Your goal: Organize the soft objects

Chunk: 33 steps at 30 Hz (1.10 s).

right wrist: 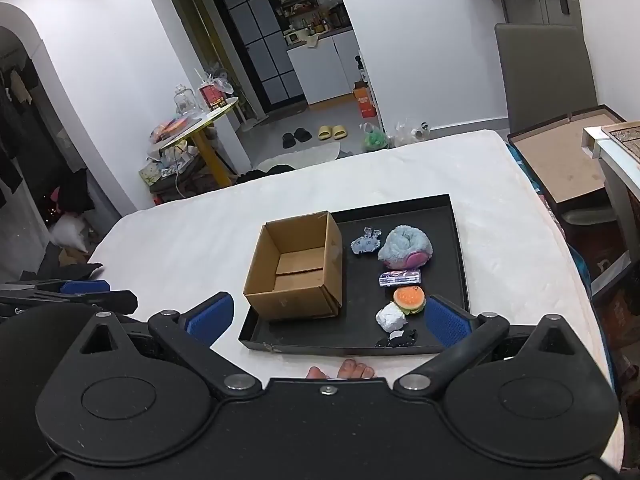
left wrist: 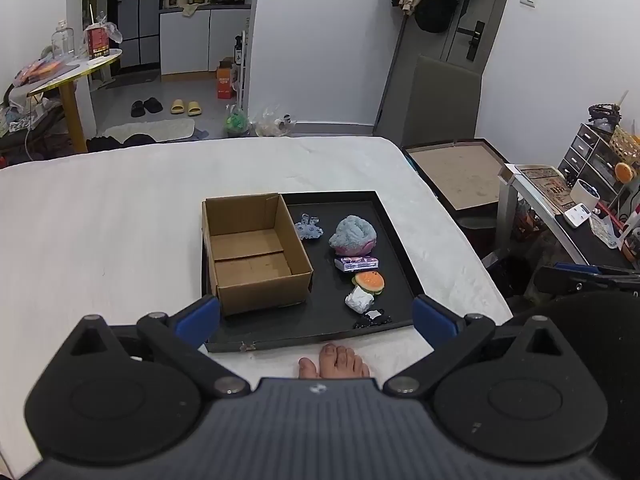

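Observation:
A black tray [left wrist: 400, 248] [right wrist: 458, 256] lies on a white bed and holds an empty cardboard box [left wrist: 252, 252] [right wrist: 298, 268] on its left side. To the box's right sit a small blue plush [left wrist: 309, 229] [right wrist: 365, 243], a fluffy blue-and-pink plush [left wrist: 353, 236] [right wrist: 405, 249], a purple pack [left wrist: 357, 263] [right wrist: 400, 278], a burger toy [left wrist: 369, 282] [right wrist: 409, 299], a white crumpled lump [left wrist: 359, 301] [right wrist: 391, 317] and a small black item [left wrist: 373, 318] [right wrist: 397, 338]. My left gripper [left wrist: 316, 318] hovers open before the tray's near edge. My right gripper [right wrist: 329, 318] is open too, above the same edge. Both hold nothing.
A person's bare toes [left wrist: 334, 362] [right wrist: 340, 371] rest on the bed [left wrist: 100, 232] just in front of the tray. An open brown box [left wrist: 456, 176] [right wrist: 560, 168] and a cluttered desk [left wrist: 580, 208] stand to the right of the bed. A round side table [left wrist: 72, 76] is far left.

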Each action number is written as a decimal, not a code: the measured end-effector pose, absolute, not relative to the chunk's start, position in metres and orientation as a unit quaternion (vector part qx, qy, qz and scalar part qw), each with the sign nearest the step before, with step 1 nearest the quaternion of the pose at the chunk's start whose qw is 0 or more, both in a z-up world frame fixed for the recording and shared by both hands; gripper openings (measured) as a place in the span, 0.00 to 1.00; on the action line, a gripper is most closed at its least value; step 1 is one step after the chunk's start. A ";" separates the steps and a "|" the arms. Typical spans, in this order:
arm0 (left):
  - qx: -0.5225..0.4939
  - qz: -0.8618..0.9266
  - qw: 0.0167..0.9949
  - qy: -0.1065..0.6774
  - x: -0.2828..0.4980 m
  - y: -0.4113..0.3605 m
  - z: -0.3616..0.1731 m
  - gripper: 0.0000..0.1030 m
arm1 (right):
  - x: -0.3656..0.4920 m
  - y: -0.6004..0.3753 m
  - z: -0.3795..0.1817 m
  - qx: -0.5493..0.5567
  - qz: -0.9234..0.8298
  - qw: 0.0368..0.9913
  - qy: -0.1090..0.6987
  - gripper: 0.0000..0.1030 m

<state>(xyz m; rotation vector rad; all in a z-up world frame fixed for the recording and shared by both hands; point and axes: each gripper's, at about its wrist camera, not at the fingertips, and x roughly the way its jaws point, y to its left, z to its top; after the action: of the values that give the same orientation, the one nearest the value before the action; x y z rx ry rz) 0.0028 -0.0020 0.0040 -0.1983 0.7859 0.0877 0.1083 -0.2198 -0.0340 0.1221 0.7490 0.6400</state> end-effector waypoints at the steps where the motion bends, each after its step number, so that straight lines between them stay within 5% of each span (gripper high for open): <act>1: -0.095 0.042 0.919 0.381 0.001 -0.003 0.004 0.99 | 0.108 -0.219 -0.034 0.058 0.307 0.879 0.360 1.00; 33: -0.102 0.040 0.918 0.381 0.000 -0.003 0.005 0.98 | 0.111 -0.218 -0.032 0.050 0.303 0.877 0.369 1.00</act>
<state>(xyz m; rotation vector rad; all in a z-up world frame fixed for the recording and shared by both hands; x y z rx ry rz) 0.0001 -0.0030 0.0047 -0.2107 0.7832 0.0814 0.1113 -0.2182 -0.0323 0.1048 0.7699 0.6314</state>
